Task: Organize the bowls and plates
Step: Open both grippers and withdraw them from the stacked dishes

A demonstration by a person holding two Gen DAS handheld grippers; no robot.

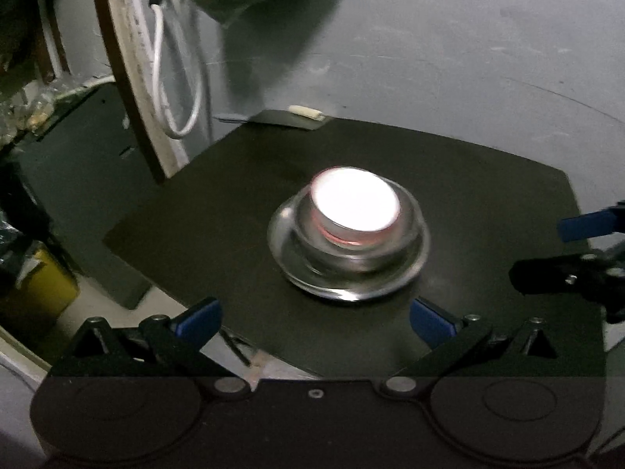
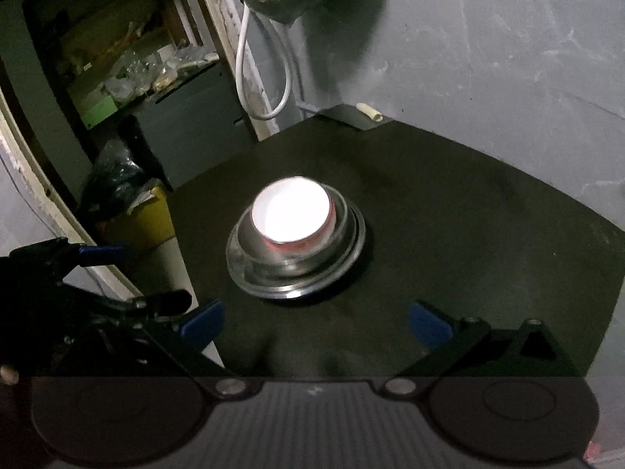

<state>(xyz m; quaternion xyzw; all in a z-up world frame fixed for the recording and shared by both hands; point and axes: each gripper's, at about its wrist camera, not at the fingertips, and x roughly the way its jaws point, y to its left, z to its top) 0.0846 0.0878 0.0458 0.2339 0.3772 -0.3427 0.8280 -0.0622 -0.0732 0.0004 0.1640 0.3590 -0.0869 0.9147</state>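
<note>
Both grippers stand wide open with nothing between their blue pads: left gripper (image 1: 314, 318), right gripper (image 2: 316, 322). Beyond them, on the black mat (image 1: 488, 195), sits the stack: a steel plate (image 1: 300, 269) at the bottom, a steel bowl (image 1: 406, 230) in it, and a small bowl (image 1: 355, 205) with a glaring white inside on top. Farther back, a white cable (image 1: 158, 78) hangs on the grey wall (image 1: 468, 58).

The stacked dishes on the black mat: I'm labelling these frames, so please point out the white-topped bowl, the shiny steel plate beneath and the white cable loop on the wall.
White-topped bowl (image 2: 291, 211): right wrist view, bright centre.
Shiny steel plate (image 2: 250, 279): right wrist view, near rim.
White cable loop (image 1: 183, 129): left wrist view, bottom bend.
</note>
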